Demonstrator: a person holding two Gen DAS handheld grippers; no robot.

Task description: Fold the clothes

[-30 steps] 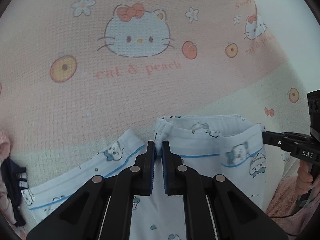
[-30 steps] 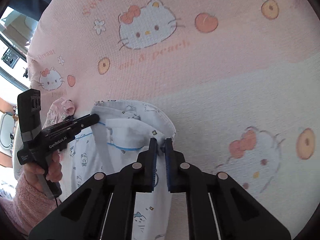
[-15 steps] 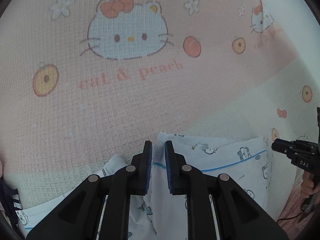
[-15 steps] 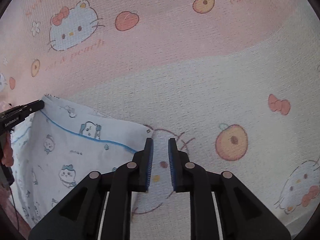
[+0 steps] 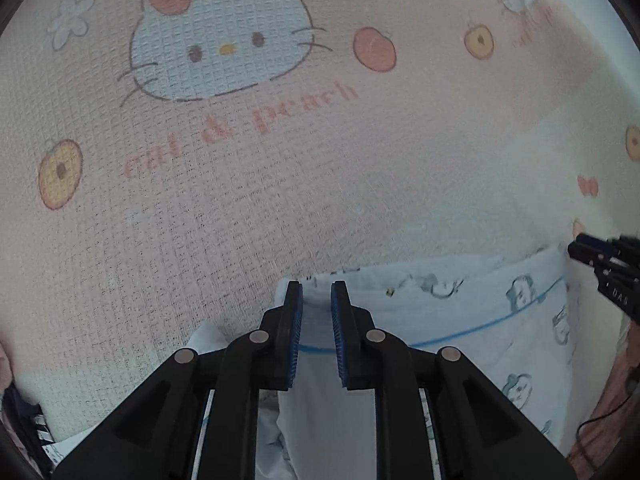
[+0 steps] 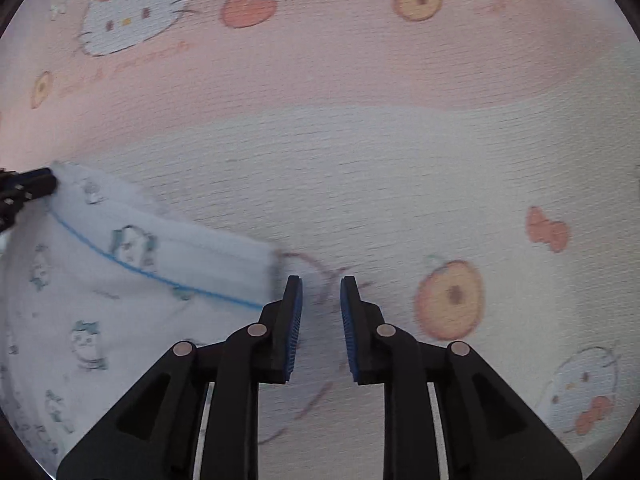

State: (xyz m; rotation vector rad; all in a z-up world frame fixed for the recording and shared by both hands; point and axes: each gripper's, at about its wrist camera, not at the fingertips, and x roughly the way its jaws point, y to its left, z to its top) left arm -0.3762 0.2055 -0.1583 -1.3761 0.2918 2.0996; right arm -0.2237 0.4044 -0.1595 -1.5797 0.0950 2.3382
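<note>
**Both grippers let go of the folded garment**

A second ago each gripper was clamped on the garment's top edge, held up off the blanket; now the garment (image 5: 460,312) lies flat on it and both sets of jaws have parted. The left gripper (image 5: 316,300) stands with a small gap between its blue pads, straddling the garment's left top corner; cloth sits in the gap, but the pads do not press on it. The right gripper (image 6: 321,300) is likewise slightly parted and holds nothing: its jaws hang over bare blanket just beside the garment's right top corner (image 6: 264,264), which lies just clear of the left finger.

The garment is white with small cartoon animals and a thin blue line running under its folded top band. It lies on the cream part of the blanket (image 5: 240,208), near where the pink part begins.

Readable writing: the blanket bears "cat & peach" in pink under a cat face with a red bow, among peaches, flowers and bows. In the left view the right gripper's tip at the frame's right edge carries white letters "DAS". A dark striped cloth (image 5: 28,428) shows at the lower left edge.
</note>
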